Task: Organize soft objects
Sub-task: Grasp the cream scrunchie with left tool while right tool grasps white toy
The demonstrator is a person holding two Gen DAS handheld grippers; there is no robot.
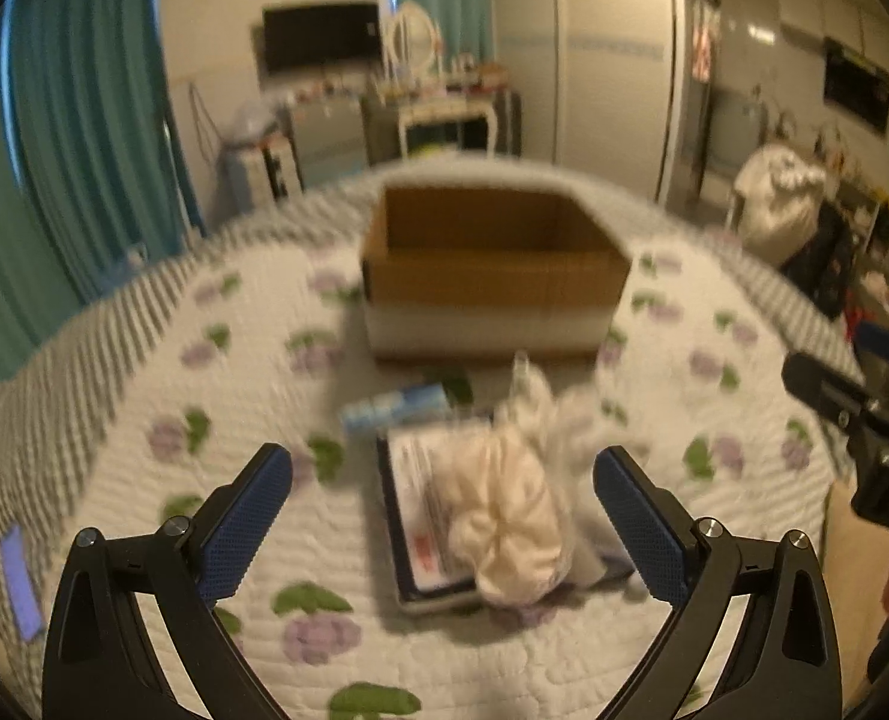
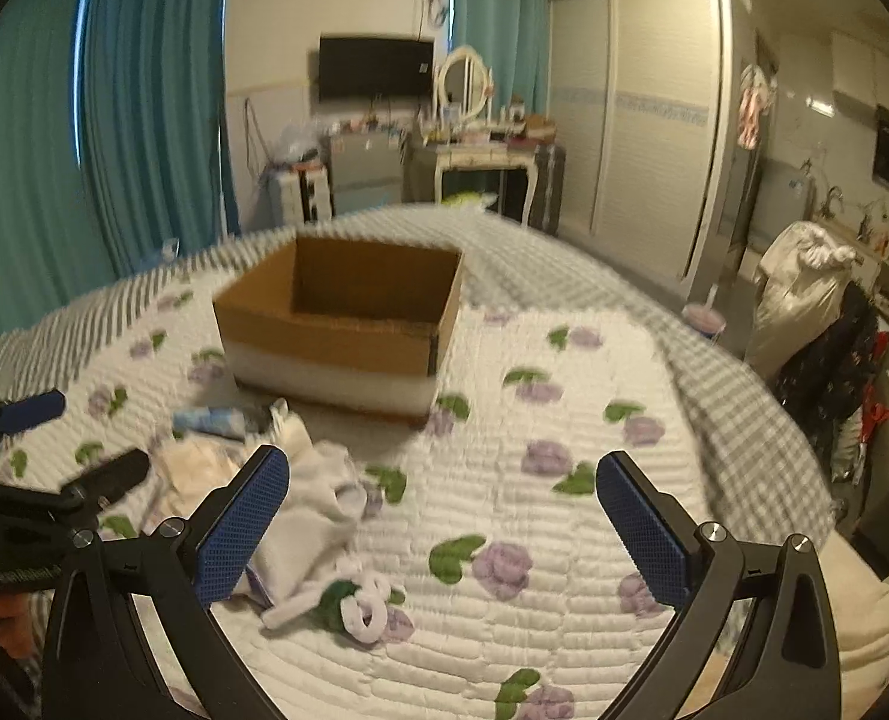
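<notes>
An open cardboard box (image 1: 492,270) stands on the floral quilt; it also shows in the right wrist view (image 2: 342,324). A cream soft bundle (image 1: 516,510) lies on a flat dark-edged packet (image 1: 420,516) between the fingers of my left gripper (image 1: 444,516), which is open and empty above it. A blue-white soft pack (image 1: 393,408) lies behind it. My right gripper (image 2: 444,522) is open and empty above the quilt. White cloth (image 2: 312,510) lies by its left finger, with a white strap (image 2: 366,606) in front. The left gripper also shows in the right wrist view (image 2: 66,450).
The quilt (image 2: 564,450) covers a bed with a grey checked border. Teal curtains (image 2: 144,120) hang at the left. A dresser with mirror (image 2: 474,150) and a wardrobe (image 2: 642,120) stand beyond. A purple strip (image 1: 21,582) lies at the left.
</notes>
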